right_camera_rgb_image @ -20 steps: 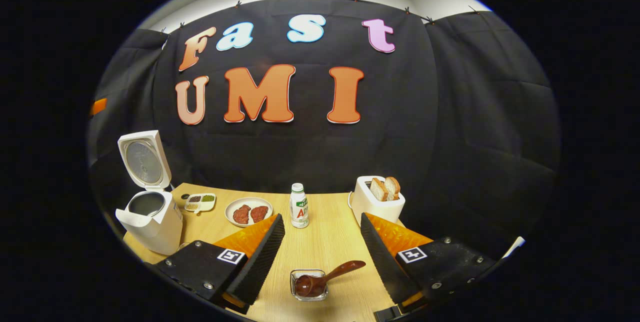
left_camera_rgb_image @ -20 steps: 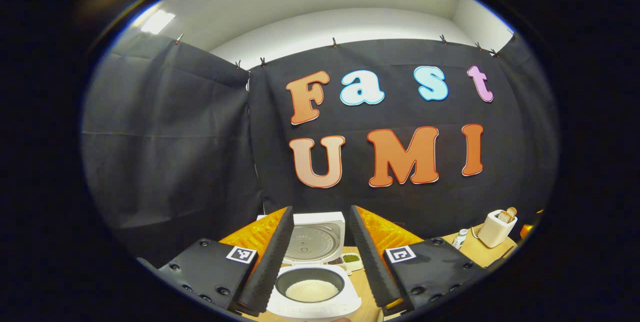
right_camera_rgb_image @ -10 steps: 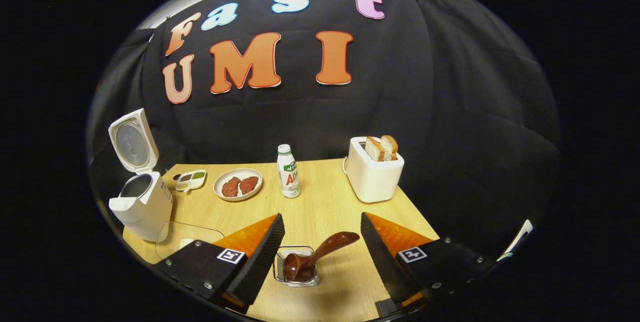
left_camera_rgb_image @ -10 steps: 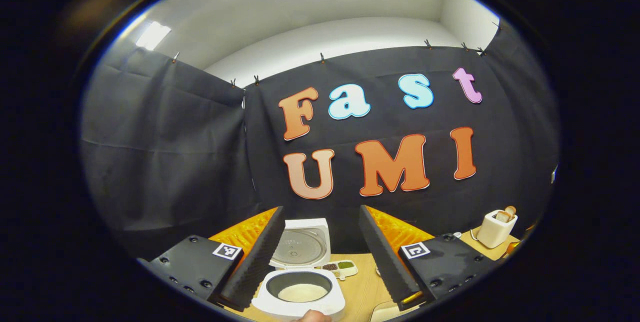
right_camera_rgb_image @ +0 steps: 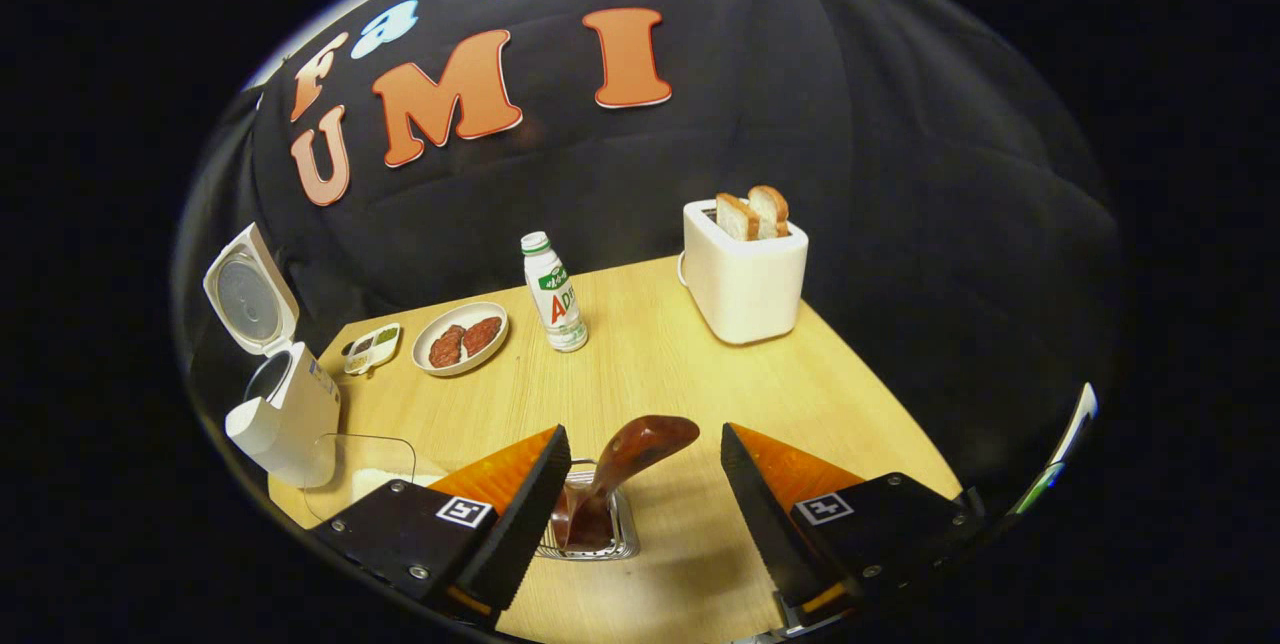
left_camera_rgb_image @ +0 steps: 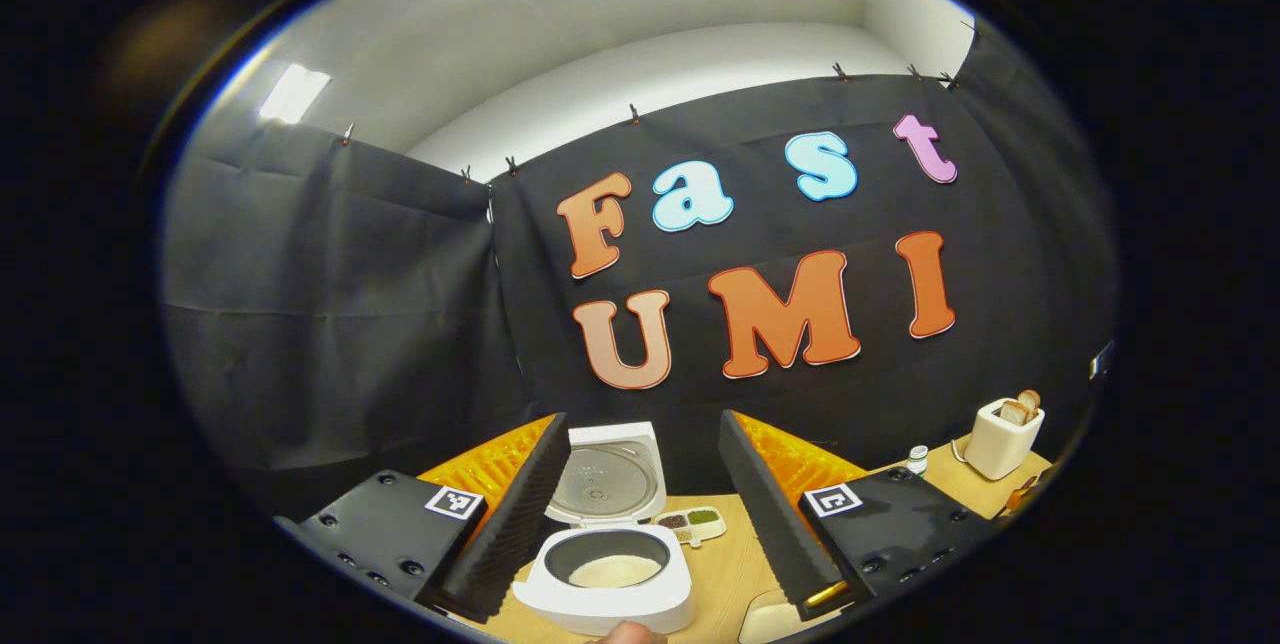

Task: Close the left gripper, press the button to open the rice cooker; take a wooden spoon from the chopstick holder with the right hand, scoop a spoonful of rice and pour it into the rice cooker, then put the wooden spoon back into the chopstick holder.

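Rice cooker (left_camera_rgb_image: 610, 564): lid up, rice inside. Right gripper (right_camera_rgb_image: 640, 504), left gripper (left_camera_rgb_image: 640, 514): spread, empty. Wooden spoon (right_camera_rgb_image: 615, 469) in chopstick holder (right_camera_rgb_image: 595, 536); apparently returned, or awaiting handle pinch.

**Cooker open, spoon in holder**

You've got the white rice cooker (left_camera_rgb_image: 610, 579) at bottom centre of the left gripper view, lid (left_camera_rgb_image: 607, 474) hinged up and back, dark inner pot showing a pale layer of rice (left_camera_rgb_image: 613, 572). In the right gripper view it sits at the left edge (right_camera_rgb_image: 285, 409), lid up. The dark brown wooden spoon (right_camera_rgb_image: 610, 469) stands tilted in the clear chopstick holder (right_camera_rgb_image: 625, 534), bottom centre, handle leaning up to the right.
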Action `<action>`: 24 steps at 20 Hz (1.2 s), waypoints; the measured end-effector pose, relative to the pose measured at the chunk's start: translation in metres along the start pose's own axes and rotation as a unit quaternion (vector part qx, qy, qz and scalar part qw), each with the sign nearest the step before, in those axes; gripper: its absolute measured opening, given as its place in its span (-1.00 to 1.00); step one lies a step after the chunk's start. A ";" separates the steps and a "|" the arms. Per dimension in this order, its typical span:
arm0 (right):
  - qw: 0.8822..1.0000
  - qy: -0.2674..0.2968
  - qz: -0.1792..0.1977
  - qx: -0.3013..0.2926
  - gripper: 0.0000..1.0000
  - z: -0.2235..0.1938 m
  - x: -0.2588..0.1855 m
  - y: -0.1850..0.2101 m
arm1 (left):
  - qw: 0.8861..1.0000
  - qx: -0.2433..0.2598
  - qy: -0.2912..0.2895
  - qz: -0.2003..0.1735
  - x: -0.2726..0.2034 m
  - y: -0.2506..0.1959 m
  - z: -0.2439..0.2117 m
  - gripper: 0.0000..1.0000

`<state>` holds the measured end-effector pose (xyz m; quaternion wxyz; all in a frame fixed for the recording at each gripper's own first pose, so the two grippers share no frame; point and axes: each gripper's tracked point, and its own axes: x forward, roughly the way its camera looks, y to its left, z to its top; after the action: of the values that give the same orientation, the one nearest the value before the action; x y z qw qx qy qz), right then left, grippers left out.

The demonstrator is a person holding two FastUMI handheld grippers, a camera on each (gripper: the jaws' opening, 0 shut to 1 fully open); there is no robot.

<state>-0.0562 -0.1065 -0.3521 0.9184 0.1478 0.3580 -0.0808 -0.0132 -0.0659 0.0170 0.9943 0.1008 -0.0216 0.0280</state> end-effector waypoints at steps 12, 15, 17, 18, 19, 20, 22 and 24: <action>0.986 0.013 0.072 0.149 -0.10 -0.021 0.019 0.015 | 0.999 0.017 0.035 0.007 -0.015 0.007 -0.018 1.00; 0.985 0.005 0.080 0.153 -0.33 -0.018 0.023 0.017 | 0.999 0.015 0.036 0.001 -0.013 0.004 -0.018 1.00; 0.985 -0.001 0.078 0.157 -0.48 -0.017 0.027 0.015 | 0.999 0.015 0.032 -0.002 -0.011 0.004 -0.015 0.97; 0.983 -0.002 0.081 0.162 -0.51 -0.016 0.028 0.016 | 0.999 0.015 0.028 -0.004 -0.010 0.003 -0.013 1.00; 0.983 0.001 0.082 0.166 -0.51 -0.018 0.029 0.016 | 1.000 0.016 0.025 -0.006 -0.008 0.001 -0.010 0.96; 0.982 0.001 0.084 0.168 -0.51 -0.018 0.033 0.017 | 1.000 0.019 0.023 -0.009 -0.008 0.000 -0.010 0.96; 0.984 -0.002 0.077 0.162 -0.53 -0.021 0.038 0.016 | 0.999 0.025 0.020 -0.014 -0.008 -0.002 -0.008 0.96; 0.985 -0.004 0.071 0.157 -0.60 -0.019 0.040 0.017 | 0.999 0.031 0.017 -0.017 -0.006 -0.003 -0.006 0.96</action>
<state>-0.0354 -0.0859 -0.3890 0.8885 0.3150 0.3260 -0.0716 -0.0185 -0.0681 0.0098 0.9912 0.1317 -0.0018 0.0130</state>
